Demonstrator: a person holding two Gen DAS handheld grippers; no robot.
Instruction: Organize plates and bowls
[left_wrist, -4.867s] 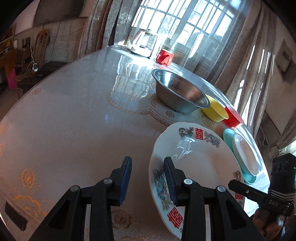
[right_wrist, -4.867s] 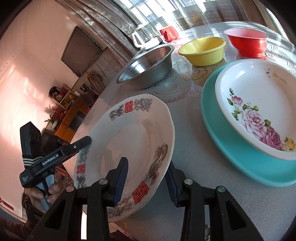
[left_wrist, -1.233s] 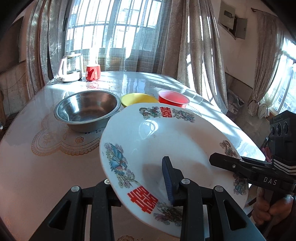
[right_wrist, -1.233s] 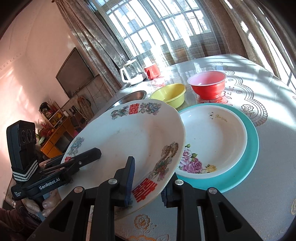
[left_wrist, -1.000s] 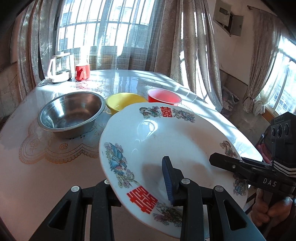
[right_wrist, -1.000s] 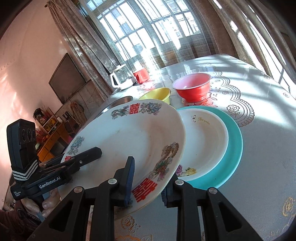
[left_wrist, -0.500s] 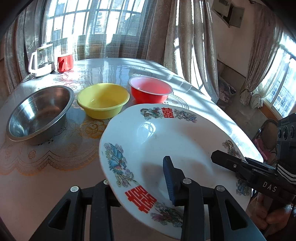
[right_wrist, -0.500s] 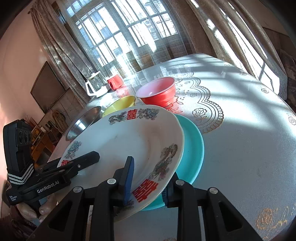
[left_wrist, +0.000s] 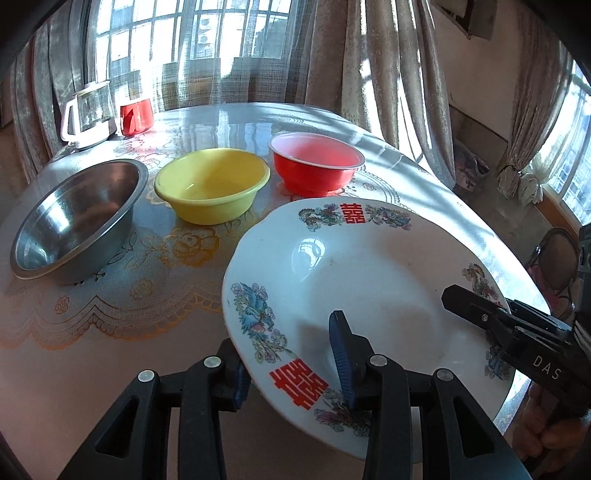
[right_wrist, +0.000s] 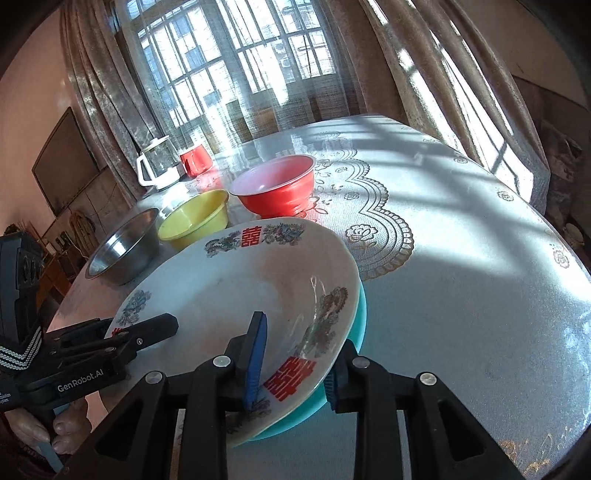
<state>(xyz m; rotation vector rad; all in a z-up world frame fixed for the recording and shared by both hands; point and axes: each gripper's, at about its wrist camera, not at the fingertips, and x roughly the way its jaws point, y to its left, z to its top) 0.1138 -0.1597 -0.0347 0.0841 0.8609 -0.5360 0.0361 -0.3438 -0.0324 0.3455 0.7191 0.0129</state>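
Note:
A large white plate with red characters and bird designs (left_wrist: 369, 280) (right_wrist: 236, 295) is held at opposite rims by both grippers. My left gripper (left_wrist: 291, 365) is shut on its near-left rim. My right gripper (right_wrist: 295, 365) is shut on its right rim. The plate hangs over a teal plate (right_wrist: 360, 321), of which only a sliver shows. The rose-pattern plate on the teal one is hidden. A red bowl (left_wrist: 316, 168) (right_wrist: 275, 190), a yellow bowl (left_wrist: 210, 184) (right_wrist: 194, 218) and a steel bowl (left_wrist: 77, 218) (right_wrist: 123, 247) stand in a row behind.
A glass kettle (left_wrist: 88, 114) (right_wrist: 159, 166) and a red mug (left_wrist: 136, 116) (right_wrist: 195, 158) stand at the far edge of the round table (right_wrist: 461, 258). Curtains and windows lie beyond. The table's right edge is close in the left wrist view.
Both grippers have carried the big plate rightward over the teal plate stack, which it now almost fully covers. The bowls have shifted left in the left wrist view.

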